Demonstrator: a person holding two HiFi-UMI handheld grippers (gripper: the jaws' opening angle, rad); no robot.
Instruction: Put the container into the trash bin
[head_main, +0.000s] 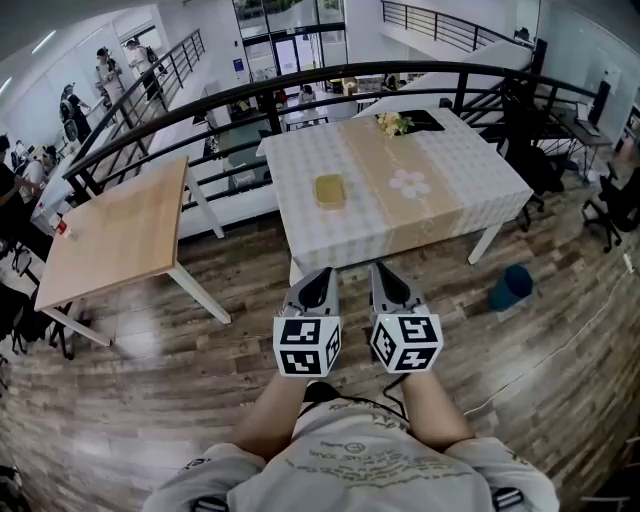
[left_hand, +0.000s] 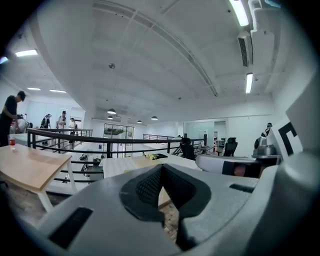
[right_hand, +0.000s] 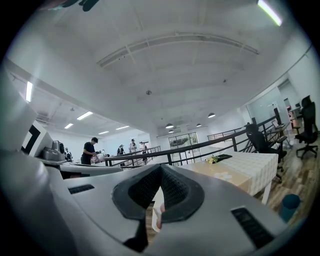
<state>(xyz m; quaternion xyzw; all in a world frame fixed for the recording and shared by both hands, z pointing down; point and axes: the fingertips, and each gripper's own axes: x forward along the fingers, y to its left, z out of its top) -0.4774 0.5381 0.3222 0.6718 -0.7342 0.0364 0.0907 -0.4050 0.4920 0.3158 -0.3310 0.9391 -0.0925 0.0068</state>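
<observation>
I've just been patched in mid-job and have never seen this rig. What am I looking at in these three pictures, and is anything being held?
There is no robot here: a person holds a pair of tongs in each hand. The head view comes from a camera on the person's head, looking down at the left tongs and right tongs, each with a marker cube. The other two views come from cameras riding on each pair, looking along its jaws. Both pairs are shut and empty. Ahead stands a table. On it lie the yellowish container and some flowers. The bin stands on the floor to the right.
</observation>
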